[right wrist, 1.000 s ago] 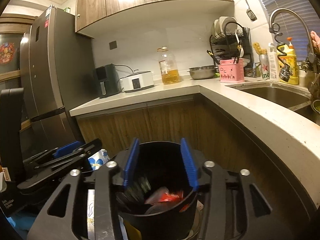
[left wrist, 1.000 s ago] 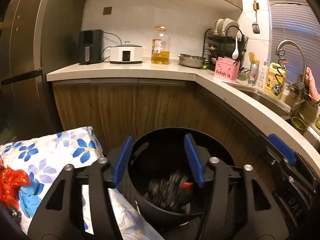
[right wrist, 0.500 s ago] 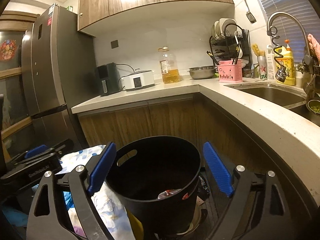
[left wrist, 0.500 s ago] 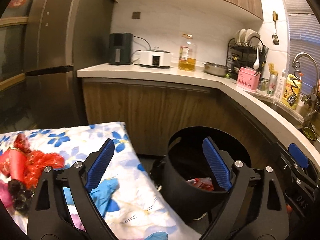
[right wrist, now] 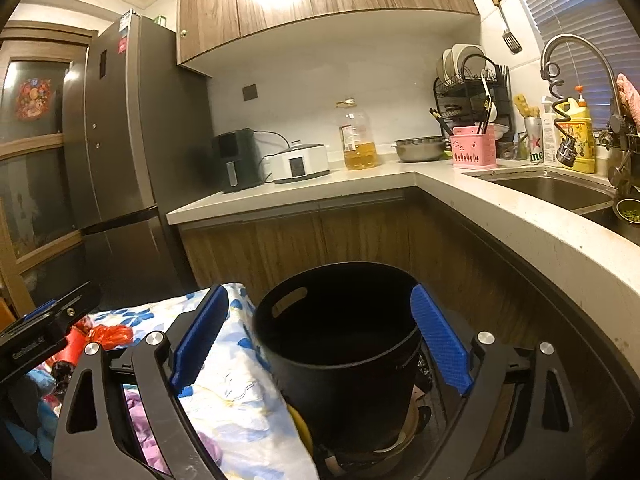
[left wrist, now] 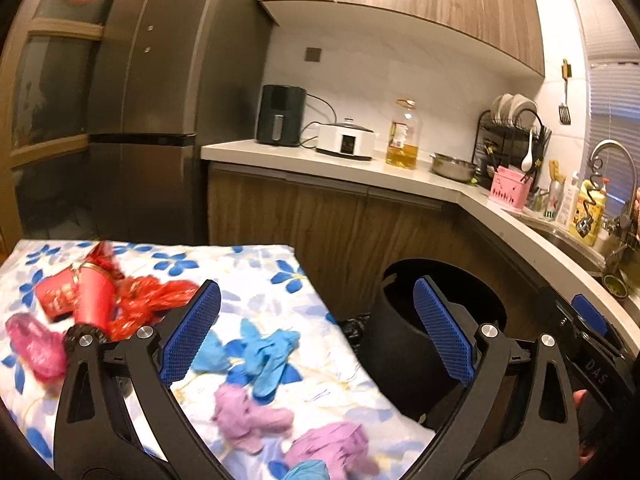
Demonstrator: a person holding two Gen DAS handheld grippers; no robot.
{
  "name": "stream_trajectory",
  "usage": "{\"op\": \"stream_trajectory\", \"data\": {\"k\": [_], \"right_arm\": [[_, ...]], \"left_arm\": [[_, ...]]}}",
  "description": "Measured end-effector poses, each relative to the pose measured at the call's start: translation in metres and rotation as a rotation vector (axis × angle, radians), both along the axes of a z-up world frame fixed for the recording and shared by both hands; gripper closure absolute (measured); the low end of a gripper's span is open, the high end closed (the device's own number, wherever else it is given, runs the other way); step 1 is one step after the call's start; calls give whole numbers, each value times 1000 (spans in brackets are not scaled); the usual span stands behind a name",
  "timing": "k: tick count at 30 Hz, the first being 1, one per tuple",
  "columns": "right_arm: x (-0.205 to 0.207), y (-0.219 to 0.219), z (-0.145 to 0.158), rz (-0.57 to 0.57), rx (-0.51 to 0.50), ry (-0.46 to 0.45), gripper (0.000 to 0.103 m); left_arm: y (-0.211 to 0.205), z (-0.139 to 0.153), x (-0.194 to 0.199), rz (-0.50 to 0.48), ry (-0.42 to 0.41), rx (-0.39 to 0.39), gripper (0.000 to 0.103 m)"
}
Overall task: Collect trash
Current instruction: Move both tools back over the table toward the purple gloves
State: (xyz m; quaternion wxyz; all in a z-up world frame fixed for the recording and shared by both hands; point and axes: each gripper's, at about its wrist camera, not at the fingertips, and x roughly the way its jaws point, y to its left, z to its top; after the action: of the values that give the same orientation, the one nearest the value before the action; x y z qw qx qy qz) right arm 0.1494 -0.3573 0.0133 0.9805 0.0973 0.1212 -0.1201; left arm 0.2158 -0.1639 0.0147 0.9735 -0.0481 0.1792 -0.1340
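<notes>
This is a home kitchen with a dark refrigerator (left wrist: 152, 128), wooden lower cabinets and a pale counter (left wrist: 360, 168) that bends toward a sink (right wrist: 552, 192). On the counter stand an air fryer (left wrist: 280, 120), a white cooker (left wrist: 346, 145) and a bottle of oil (left wrist: 403, 134). In front of the cabinets there is a table covered by a flowered cloth (left wrist: 280, 280), and just beside its right edge stands a black bin (right wrist: 340, 344).

The trash lies on the cloth. At the far left is a heap of red crumpled plastic wrapping (left wrist: 148, 300) with a red paper cup (left wrist: 94, 300) lying on it. Nearer are blue gloves (left wrist: 264, 356), purple gloves (left wrist: 248, 416) and a pink crumpled piece (left wrist: 32, 344).

The left gripper (left wrist: 316, 336) hangs above the cloth, its jaws wide apart and holding nothing. The right gripper (right wrist: 320, 344) is over the bin, jaws also fully spread and empty, one blue pad on each side of the bin.

I judge that all these pieces are very light and soft. The gloves are limp and will fold, so it is better to pinch them at the thickest bunch in the middle, not at a finger, which may stretch or slip. The wrapping is thin and springy; take it at its dense crumpled part. The cup is stiff but crushes easily; grip it across the rim or the side wall. The cloth may come up together with a glove if the pads go too deep.
</notes>
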Motion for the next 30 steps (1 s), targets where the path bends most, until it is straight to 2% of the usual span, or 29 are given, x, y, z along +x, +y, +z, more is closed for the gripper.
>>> {"op": "stream_trajectory", "data": {"k": [5,12,25,27,30], "right_arm": [[-11,19,-7,23,-5,-6,14],[-19,53,-26,94,-2,17,14],[-12,109,-88,212,9,128,14],[-5,118,-97,236,6,156,23],[3,128,-108,258,-6,186,28]], "left_arm": [[21,-11,-22,40,-28,20,7],[62,-30,-40,111,-5,-20,7],[108,-62,-54,204,27,-7,7],[112,-66,-53,213,30,-4,7],[118,-70,-51,231,39,-5,7]]}}
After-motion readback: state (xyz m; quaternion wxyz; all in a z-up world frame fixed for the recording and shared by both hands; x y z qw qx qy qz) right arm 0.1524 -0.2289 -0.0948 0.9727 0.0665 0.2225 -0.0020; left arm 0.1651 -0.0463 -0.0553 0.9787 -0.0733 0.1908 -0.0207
